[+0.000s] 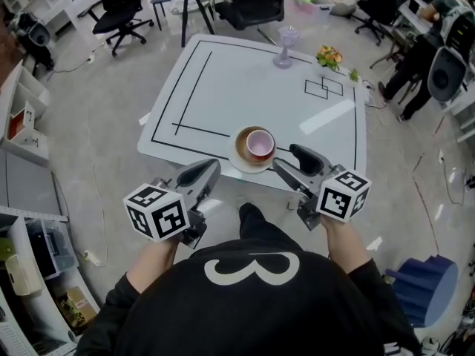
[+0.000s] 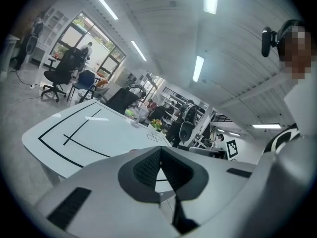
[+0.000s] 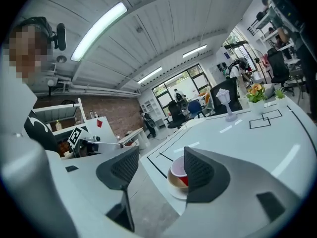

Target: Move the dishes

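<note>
A pink cup sits in a brown bowl on a white saucer, at the near edge of the white table. My right gripper is open just right of the stack, over the table's edge and apart from it. In the right gripper view the cup and saucer show between the spread jaws of my right gripper, partly hidden by the right finger. My left gripper is off the table's near edge, left of the saucer. Its jaws are shut on nothing.
A purple goblet and a small flower pot stand at the table's far edge. Black lines mark out boxes on the tabletop. Office chairs stand beyond it, shelves at left, a seated person at far right.
</note>
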The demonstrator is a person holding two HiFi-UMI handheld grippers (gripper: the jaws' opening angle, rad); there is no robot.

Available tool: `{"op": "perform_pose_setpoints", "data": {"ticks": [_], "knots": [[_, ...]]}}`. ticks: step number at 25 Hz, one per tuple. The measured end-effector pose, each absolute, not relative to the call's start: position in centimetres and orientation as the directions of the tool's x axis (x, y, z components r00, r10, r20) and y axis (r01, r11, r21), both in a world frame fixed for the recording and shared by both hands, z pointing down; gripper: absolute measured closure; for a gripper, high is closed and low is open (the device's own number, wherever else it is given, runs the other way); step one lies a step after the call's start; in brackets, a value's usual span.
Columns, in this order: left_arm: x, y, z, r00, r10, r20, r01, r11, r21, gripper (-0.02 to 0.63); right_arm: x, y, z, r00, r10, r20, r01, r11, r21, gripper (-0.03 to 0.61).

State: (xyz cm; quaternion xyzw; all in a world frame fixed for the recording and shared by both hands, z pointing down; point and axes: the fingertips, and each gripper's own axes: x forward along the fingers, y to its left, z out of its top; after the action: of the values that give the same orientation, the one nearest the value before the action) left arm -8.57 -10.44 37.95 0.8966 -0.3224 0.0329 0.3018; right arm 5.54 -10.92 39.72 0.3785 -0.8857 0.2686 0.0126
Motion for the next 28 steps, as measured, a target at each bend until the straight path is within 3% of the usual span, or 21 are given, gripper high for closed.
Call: {"op": "perform_pose_setpoints", "data": {"ticks": [20,28], "knots": [[-9.4,-16.7,40.0,0.722,-0.62,0.307,-0.666,-0.503,0.551,0.611,5.0,-18.5,48.5,-0.726,-0.534,0.433,-0.685,0.516,-0.514,0.348],[-10.4,-17.9,41.3,0.702,-0.639,0.315,-0.674,-0.451,0.585,0.611,4.5,-19.2,50.4,-0.702,-0.5,0.507,-0.712,0.507,-0.486,0.407]]}}
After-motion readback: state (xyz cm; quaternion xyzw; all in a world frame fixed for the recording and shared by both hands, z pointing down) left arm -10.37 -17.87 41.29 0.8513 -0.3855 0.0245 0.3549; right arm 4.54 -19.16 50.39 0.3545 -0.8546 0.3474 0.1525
